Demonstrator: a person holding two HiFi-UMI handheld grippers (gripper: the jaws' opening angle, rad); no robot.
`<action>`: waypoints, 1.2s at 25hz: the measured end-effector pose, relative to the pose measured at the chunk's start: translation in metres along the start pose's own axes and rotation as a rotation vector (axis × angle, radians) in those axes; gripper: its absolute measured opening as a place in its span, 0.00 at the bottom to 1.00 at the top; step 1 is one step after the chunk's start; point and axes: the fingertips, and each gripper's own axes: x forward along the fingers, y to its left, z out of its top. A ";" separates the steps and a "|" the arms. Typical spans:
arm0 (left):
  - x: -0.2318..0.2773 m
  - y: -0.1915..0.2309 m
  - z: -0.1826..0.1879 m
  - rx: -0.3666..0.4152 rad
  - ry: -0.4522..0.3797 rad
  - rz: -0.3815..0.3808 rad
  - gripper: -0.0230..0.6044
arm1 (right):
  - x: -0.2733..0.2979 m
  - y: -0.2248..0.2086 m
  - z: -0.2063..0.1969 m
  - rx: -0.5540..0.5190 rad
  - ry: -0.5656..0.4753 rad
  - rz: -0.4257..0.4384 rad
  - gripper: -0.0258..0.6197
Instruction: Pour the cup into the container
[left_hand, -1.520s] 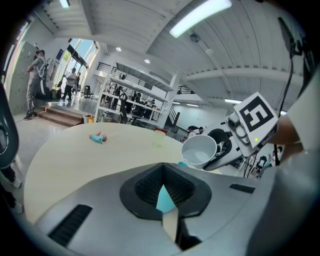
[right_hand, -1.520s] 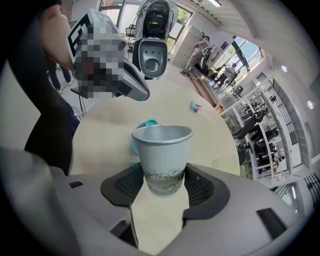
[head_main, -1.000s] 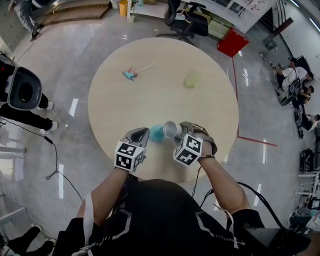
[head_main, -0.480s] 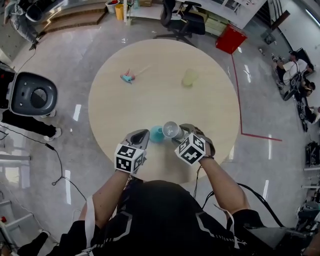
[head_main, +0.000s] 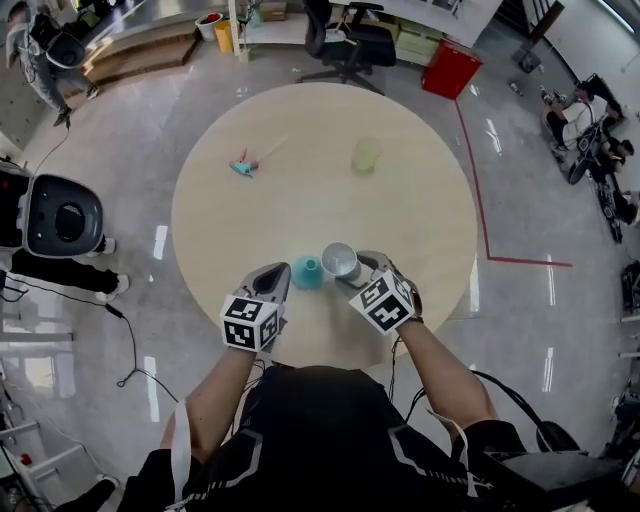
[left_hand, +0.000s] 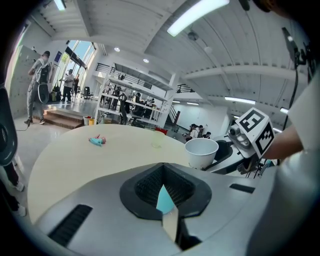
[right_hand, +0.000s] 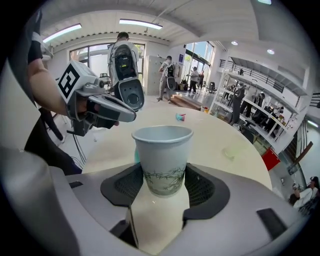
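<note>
A white paper cup (head_main: 339, 260) with a bamboo print (right_hand: 163, 157) stands upright between the jaws of my right gripper (head_main: 350, 268), which is shut on its lower part. Just left of it on the round table sits a small teal container (head_main: 307, 271). My left gripper (head_main: 281, 273) is at the container's left edge; its jaws are nearly together, with a sliver of the teal container (left_hand: 165, 198) in the slit. In the left gripper view the cup (left_hand: 201, 152) is off to the right. I cannot see what is inside the cup.
Far across the beige table (head_main: 400, 210) stand a pale yellow-green cup (head_main: 366, 155) and a small teal and pink item (head_main: 243, 166). The table's near edge runs just behind my grippers. A black office chair (head_main: 345, 40) and a red bin (head_main: 448, 68) stand beyond the table.
My right gripper has rolled the paper cup back from lying tilted toward the teal container to standing upright. The left gripper and the container have stayed put.
</note>
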 end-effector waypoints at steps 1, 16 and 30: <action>0.000 -0.002 0.000 0.000 0.001 0.001 0.03 | -0.001 -0.001 -0.003 0.009 -0.008 -0.004 0.45; 0.005 -0.001 0.005 -0.030 0.006 0.022 0.03 | 0.005 -0.017 -0.042 0.201 -0.099 -0.055 0.45; 0.014 0.005 -0.022 -0.074 0.081 0.059 0.03 | 0.022 -0.019 -0.080 0.381 -0.169 -0.062 0.45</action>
